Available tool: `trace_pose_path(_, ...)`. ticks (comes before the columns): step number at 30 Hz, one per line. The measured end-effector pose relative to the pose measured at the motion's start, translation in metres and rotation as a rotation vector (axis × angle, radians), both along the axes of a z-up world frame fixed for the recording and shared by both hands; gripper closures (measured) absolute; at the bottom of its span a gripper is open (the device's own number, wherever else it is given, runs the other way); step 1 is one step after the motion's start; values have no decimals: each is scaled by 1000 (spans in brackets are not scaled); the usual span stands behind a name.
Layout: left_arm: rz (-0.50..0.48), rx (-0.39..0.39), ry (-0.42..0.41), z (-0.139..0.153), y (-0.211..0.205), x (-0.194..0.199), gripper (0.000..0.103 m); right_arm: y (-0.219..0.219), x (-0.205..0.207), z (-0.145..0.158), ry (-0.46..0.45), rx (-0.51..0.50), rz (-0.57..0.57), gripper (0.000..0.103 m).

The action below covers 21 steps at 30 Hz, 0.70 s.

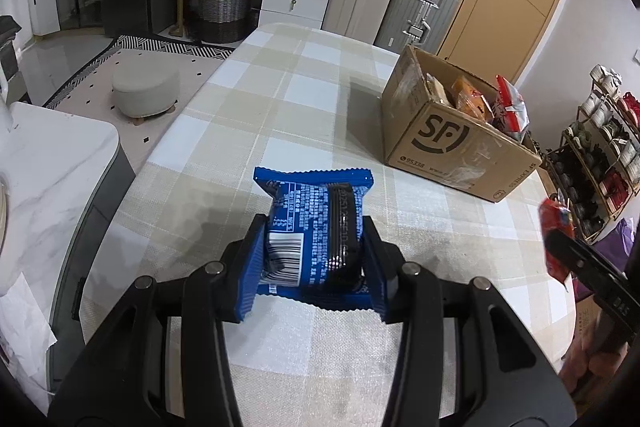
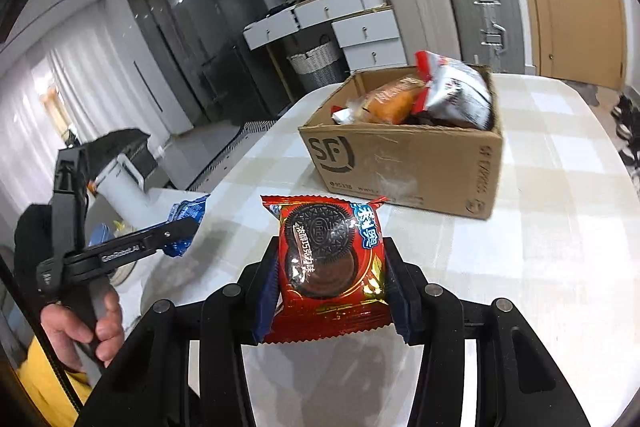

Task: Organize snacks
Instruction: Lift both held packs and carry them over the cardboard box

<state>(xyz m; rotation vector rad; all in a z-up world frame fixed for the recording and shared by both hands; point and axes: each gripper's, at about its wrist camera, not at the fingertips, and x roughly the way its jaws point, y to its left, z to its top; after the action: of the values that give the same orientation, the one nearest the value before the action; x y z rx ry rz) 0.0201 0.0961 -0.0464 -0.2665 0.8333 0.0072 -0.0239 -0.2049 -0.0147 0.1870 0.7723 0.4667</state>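
The checked cloth on the surface point(image 1: 304, 75) lay bare from the near edge up to the far rounded end, with the widest open stretch on the left side, away from the cardboard box point(image 1: 460, 143). The box sat near the right edge, its top flaps folded down and its printed side facing the cameras.

The left tongs point(image 1: 316, 247) pinched a blue snack packet point(image 1: 316, 223) by its two long sides, held above the cloth, barcode and fine print up. It was a glossy foil wrapper with crimped, saw-toothed ends and a dark seam running down its middle. The right tongs point(image 2: 332, 263) were pressed against a red cookie packet point(image 2: 332, 259) in the same way (the wrapper showed two dark sandwich cookies), clear of the surface and short of the box. Both pairs of tongs were black with ribbed blue pads. A hand point(image 2: 86, 323) gripped the handle of the left tool, seen from the right wrist view.

Inside the box, snacks were heaped above the rim: an orange packet point(image 2: 396, 99) and a silver-and-red bag point(image 2: 456, 91) leaning at the far corner, with smaller wrappers under them that could not be told apart.
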Motion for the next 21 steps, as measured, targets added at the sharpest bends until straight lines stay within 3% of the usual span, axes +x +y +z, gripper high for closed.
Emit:
trace_pose_path(9,-1,27,-9,-2,-5,3,61,-13,-24,6,-6,67,-47,56)
trace_pose_path(21,-19,52,-41,1,-16,2,61,-5,-23,5,-18,71,-46,56)
